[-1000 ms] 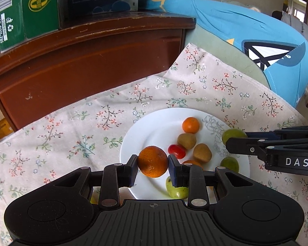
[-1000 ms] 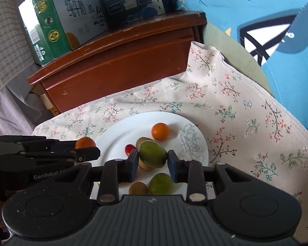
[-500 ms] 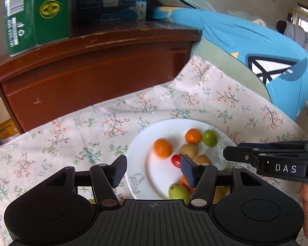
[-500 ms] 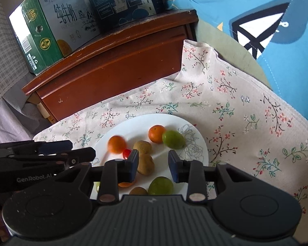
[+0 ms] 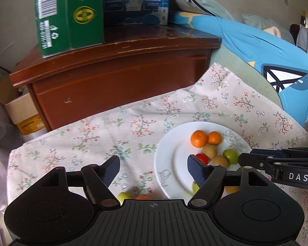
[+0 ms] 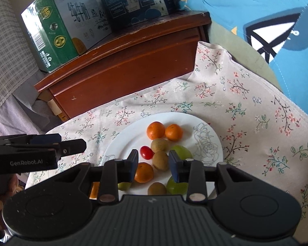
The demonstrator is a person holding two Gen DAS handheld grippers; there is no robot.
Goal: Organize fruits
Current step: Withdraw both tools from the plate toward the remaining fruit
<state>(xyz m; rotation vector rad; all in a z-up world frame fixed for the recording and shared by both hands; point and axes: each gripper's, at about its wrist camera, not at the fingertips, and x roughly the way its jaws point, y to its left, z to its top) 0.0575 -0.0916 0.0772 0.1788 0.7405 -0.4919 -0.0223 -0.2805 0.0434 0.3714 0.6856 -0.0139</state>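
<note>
A: Over the white plate (image 5: 168, 160), my left gripper (image 5: 153, 171) is opening, empty; its orange (image 5: 198, 138) now sits beside another

B: Right gripper (image 6: 153, 165) nearly closed, empty; stray fruit next

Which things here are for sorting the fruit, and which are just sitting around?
For the job: white plate, oranges, kiwis, green fruits, cherry tomato, left gripper, right gripper.

Just around: green carton, blue carton, wooden cabinet, blue cushion.
</note>
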